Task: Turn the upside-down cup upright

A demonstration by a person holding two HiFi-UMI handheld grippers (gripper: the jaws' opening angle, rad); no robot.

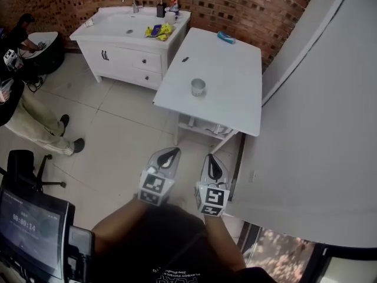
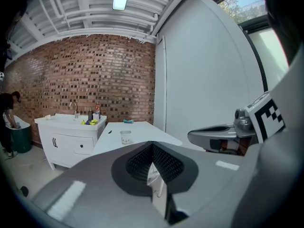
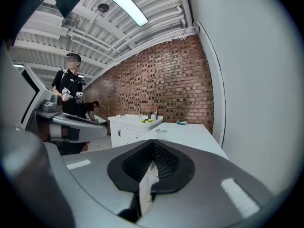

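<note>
A small pale cup (image 1: 198, 87) stands near the front of a white table (image 1: 235, 93), with bare tabletop all around it. It is small and far off in the left gripper view, cup (image 2: 125, 137), and in the right gripper view, cup (image 3: 161, 131). Whether its mouth faces down is too small to tell. My left gripper (image 1: 169, 155) and right gripper (image 1: 215, 168) hang side by side over the floor, short of the table's front edge. Both point toward the table. The left gripper (image 2: 153, 161) and right gripper (image 3: 152, 164) have their jaws together with nothing between them.
A white sink cabinet (image 1: 129, 46) stands left of the table against a brick wall. A blue object (image 1: 225, 38) and a small dark thing (image 1: 185, 59) lie on the table's far part. A white wall panel (image 1: 318, 128) runs along the right. A person (image 1: 29, 122) stands at left, near a screen (image 1: 29, 229).
</note>
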